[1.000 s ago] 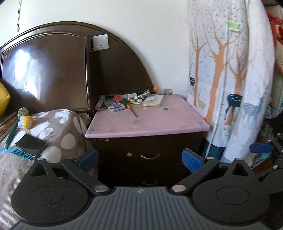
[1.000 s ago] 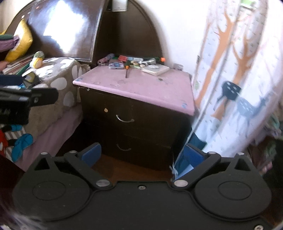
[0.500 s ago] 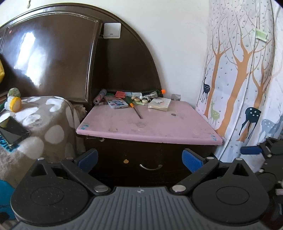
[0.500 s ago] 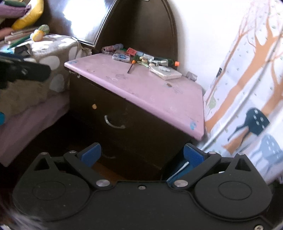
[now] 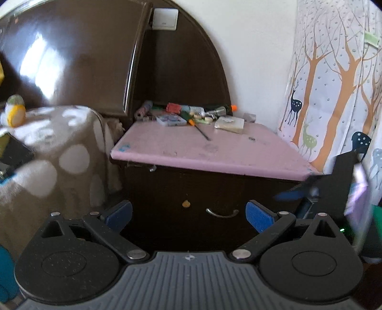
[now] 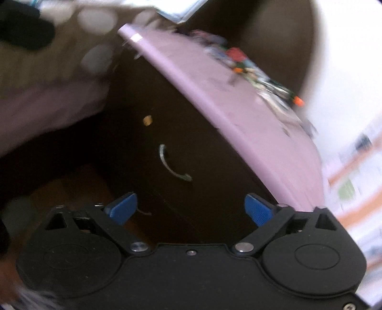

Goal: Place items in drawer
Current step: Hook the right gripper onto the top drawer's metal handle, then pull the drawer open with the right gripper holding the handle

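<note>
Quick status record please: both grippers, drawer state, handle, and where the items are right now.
left gripper: open, empty
right gripper: open, empty, view tilted and blurred
top drawer: closed
drawer handle: metal, ahead of right gripper, not touched
items: clustered at back of pink nightstand top
screwdriver: lying on the top, orange handle

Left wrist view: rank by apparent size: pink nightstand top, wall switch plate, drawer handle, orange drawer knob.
1. pink nightstand top
2. drawer handle and wall switch plate: look alike in extent, and the plate sits farther off, so unranked
3. orange drawer knob
</note>
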`<state>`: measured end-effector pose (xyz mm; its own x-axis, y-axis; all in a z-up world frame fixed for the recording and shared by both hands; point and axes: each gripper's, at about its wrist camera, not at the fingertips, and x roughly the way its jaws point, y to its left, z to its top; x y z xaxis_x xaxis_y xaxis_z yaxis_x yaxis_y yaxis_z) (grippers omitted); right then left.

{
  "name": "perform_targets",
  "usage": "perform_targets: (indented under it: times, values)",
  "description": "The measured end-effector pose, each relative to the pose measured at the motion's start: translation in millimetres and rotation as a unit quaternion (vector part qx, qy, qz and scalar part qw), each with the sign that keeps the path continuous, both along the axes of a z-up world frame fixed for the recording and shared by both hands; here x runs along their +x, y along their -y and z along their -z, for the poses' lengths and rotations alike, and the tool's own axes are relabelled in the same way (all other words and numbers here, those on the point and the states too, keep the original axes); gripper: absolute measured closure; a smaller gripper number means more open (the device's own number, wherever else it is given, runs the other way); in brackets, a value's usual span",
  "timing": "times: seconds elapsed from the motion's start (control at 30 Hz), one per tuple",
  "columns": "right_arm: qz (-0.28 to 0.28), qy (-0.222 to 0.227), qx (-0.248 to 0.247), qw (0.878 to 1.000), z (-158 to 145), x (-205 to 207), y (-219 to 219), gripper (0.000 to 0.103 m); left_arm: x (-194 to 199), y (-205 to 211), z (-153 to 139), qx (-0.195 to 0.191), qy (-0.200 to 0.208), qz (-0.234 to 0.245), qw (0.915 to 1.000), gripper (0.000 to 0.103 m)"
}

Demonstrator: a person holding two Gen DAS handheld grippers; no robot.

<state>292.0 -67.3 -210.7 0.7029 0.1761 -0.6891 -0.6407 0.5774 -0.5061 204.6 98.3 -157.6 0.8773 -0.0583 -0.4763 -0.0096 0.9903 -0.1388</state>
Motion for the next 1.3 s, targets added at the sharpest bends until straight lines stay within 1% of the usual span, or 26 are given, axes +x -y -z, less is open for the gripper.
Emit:
perform_targets:
  times: [0.03, 0.07, 0.1, 0.13, 0.17, 0.2, 0.3, 0.47, 0.57, 0.63, 0.67, 0.7, 0.73, 0.8, 0.9, 1.0, 1.17, 1.3]
  values:
    - [-0.016, 0.002, -0.019, 1.0, 8.0, 4.1, -6.2, 0.058, 1.4, -1.5, 1.2, 0.002, 0.0, -0.001, 1.0, 0.001]
    - [-0.03, 0.003, -0.038, 0.999, 16.4, 9.0, -12.2, 0.072, 2.8, -2.5, 2.2, 0.004, -0.001, -0.001, 1.0, 0.001]
    - [-0.04, 0.001, -0.055, 0.998, 24.4, 14.4, -17.2, 0.071, 4.1, -3.4, 3.1, 0.002, -0.003, -0.001, 1.0, 0.001]
    - [-0.052, 0.004, -0.068, 0.996, 29.6, 17.5, -21.0, 0.067, 5.4, -4.3, 4.0, 0.0, -0.005, -0.001, 1.0, 0.001]
    - [-0.069, 0.011, -0.083, 0.994, 34.6, 19.3, -24.9, 0.056, 6.7, -5.2, 5.0, -0.001, -0.007, 0.0, 1.0, 0.001]
    - [-0.086, 0.019, -0.097, 0.991, 39.7, 21.1, -28.8, 0.053, 8.0, -6.1, 5.9, -0.003, -0.008, 0.0, 1.0, 0.001]
    - [-0.121, 0.022, -0.128, 0.984, 51.5, 28.6, -37.5, 0.053, 10.0, -13.3, 6.7, -0.016, -0.012, -0.008, 0.9998, 0.001]
    - [-0.164, 0.02, -0.169, 0.972, 68.4, 41.5, -49.9, 0.055, 12.1, -27.4, 8.0, -0.041, -0.017, -0.026, 0.9987, 0.001]
    - [-0.187, 0.012, -0.182, 0.965, 74.4, 45.6, -57.0, 0.062, 9.5, -37.1, 13.2, -0.052, -0.018, -0.04, 0.9977, 0.001]
    - [-0.206, 0.018, -0.201, 0.957, 80.3, 43.9, -62.6, 0.067, 9.1, -40.9, 12.8, -0.057, -0.016, -0.044, 0.9972, 0.001]
    - [-0.211, 0.019, -0.208, 0.955, 82.5, 44.3, -65.3, 0.074, 8.8, -41.9, 12.7, -0.058, -0.015, -0.046, 0.9972, 0.001]
    - [-0.21, 0.016, -0.211, 0.955, 83.7, 46.2, -68.2, 0.077, 8.4, -42.7, 12.6, -0.058, -0.015, -0.047, 0.9971, 0.001]
    - [-0.204, 0.01, -0.208, 0.956, 83.3, 48.5, -70.6, 0.076, 8.1, -43.6, 12.6, -0.059, -0.015, -0.047, 0.997, 0.001]
    - [-0.183, -0.005, -0.189, 0.965, 76.3, 54.1, -71.4, 0.08, 7.2, -44.9, 12.1, -0.06, -0.014, -0.05, 0.9968, 0.001]
    - [-0.17, -0.009, -0.198, 0.965, 72.6, 52.8, -75.2, 0.08, 6.1, -45.3, 10.9, -0.062, -0.011, -0.051, 0.9967, 0.001]
    - [-0.154, -0.025, -0.188, 0.97, 61.7, 49.7, -80.0, 0.079, 5.0, -44.8, 9.3, -0.063, -0.007, -0.048, 0.9969, 0.001]
    - [-0.173, -0.037, -0.175, 0.968, 44.7, 18.1, -68.6, 0.079, 5.1, -47.2, 5.5, -0.066, -0.001, -0.047, 0.9967, 0.001]
    - [-0.179, -0.046, -0.157, 0.97, 32.4, -8.4, -60.8, 0.078, 2.2, -45.3, 2.9, -0.064, 0.005, -0.041, 0.9971, 0.001]
